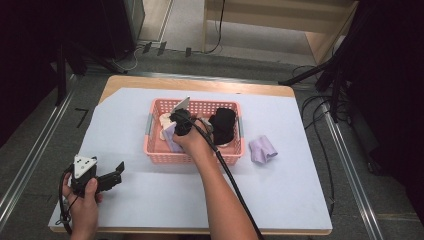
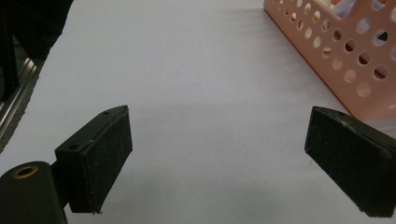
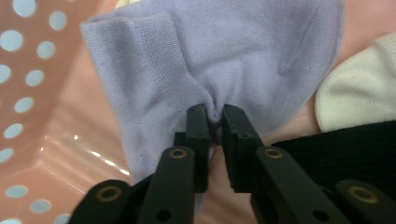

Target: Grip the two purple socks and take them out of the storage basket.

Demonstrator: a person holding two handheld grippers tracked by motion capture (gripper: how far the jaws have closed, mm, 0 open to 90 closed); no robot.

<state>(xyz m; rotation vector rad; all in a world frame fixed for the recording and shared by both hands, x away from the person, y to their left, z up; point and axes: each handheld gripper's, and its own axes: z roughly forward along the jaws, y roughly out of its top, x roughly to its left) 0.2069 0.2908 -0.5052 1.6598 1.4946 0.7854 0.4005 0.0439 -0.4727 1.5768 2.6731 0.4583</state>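
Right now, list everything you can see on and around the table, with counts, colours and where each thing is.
basket: one, pink, perforated, middle of the table
lilac sock in basket: one, left part of the basket, pinched by the right gripper
lilac sock on table: one, just right of the basket
black cloth: one, right part of the basket
cream cloth: one, in the basket beside the pinched sock
sheet: one, white, covers the tabletop
cables: several, black, on the floor right of the table
left gripper: one, black, fingers apart over the sheet near the table's front left corner
right gripper: one, black, fingers closed on the sock in the basket
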